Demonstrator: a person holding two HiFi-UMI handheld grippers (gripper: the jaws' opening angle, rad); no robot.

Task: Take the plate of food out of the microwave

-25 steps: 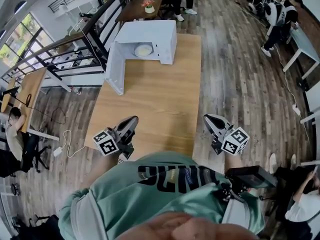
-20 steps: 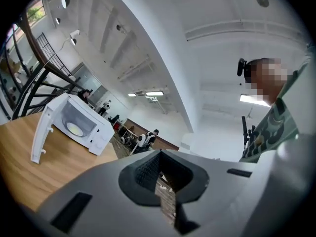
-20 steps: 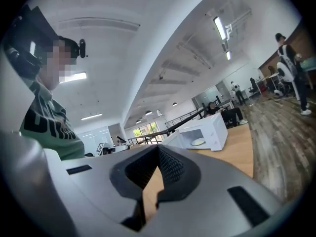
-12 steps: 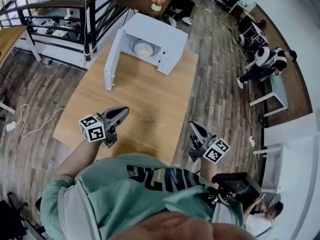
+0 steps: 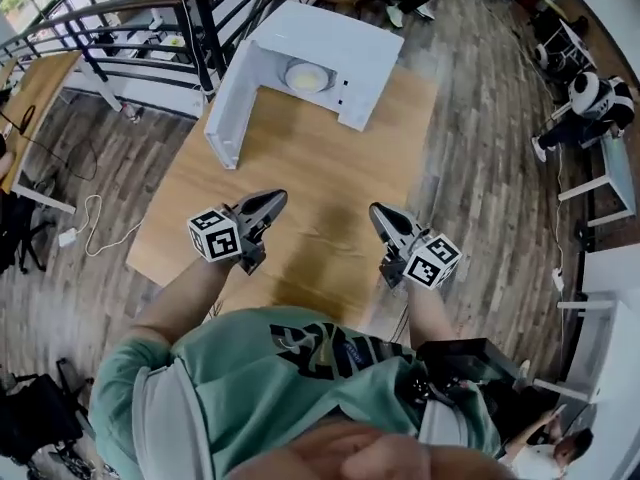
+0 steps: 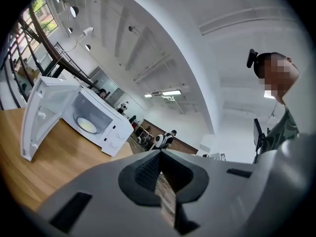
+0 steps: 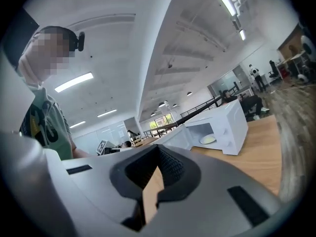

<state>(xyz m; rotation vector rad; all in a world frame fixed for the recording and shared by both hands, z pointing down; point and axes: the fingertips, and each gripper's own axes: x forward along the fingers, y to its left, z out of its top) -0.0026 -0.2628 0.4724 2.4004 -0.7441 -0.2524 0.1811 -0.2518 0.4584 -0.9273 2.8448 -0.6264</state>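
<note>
A white microwave (image 5: 335, 33) stands at the far end of the wooden table (image 5: 330, 168), its door (image 5: 228, 118) swung wide open to the left. Inside it lies a pale plate of food (image 5: 307, 76), which also shows in the left gripper view (image 6: 87, 126) and the right gripper view (image 7: 208, 139). My left gripper (image 5: 270, 204) and right gripper (image 5: 379, 215) hover side by side over the table's near half, well short of the microwave. Both point level towards it. Each gripper's jaws meet at the tips, with nothing between them (image 6: 159, 154) (image 7: 158, 149).
The open door juts out over the table's left side. A black railing (image 5: 150, 18) runs behind the table at the left. A cable (image 5: 95, 233) lies on the plank floor at the left. Seated people (image 5: 595, 103) are far off to the right.
Both grippers have moved forward over the table towards the microwave. The right one has come in from beside the table's right edge. Their jaws have stayed shut.
</note>
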